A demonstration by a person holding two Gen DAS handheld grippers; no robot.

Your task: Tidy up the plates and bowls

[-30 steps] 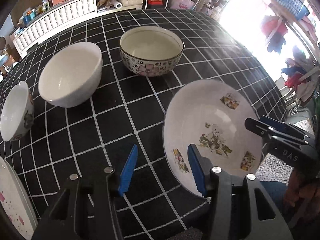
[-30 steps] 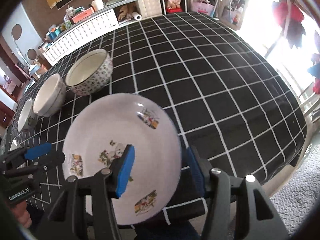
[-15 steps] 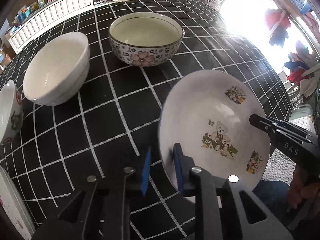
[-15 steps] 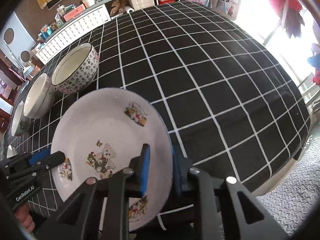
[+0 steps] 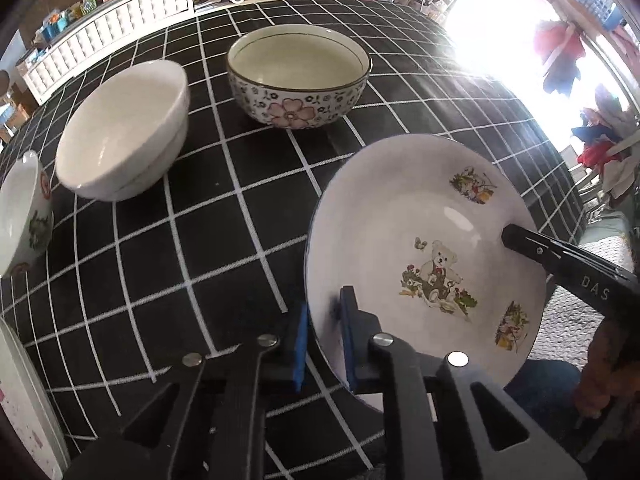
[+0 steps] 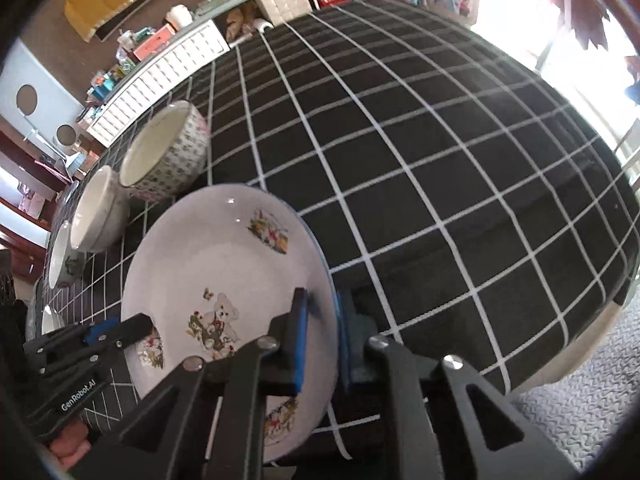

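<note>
Both tools clamp the teddy-bear plate (image 5: 424, 248) at opposite edges. Left tool (image 5: 323, 344) pinches the plate's near-left rim, one blue pad inside, one outside; right tool (image 6: 320, 344) grips the right rim likewise. Plate sits at the near edge of the tabletop (image 5: 224, 264), tilted — whether it rests on the checked cloth or has lifted clear, cannot tell.

Far side holds three bowls in a row: floral bowl (image 5: 298, 76) to the right, plain white bowl (image 5: 120, 132) beside it, a smaller patterned bowl (image 5: 24, 216) at far left. Another plate's edge (image 5: 20, 408) shows at near left.

Handling, as judged: glazed ceramic, rigid, breakable, likely slick under the pads (gloss highlights visible). Rim is the only purchase; a two-sided hold keeps it level. Uneven lift could lever it out of one pinch — a drop onto the floor beyond the edge would probably break it.
</note>
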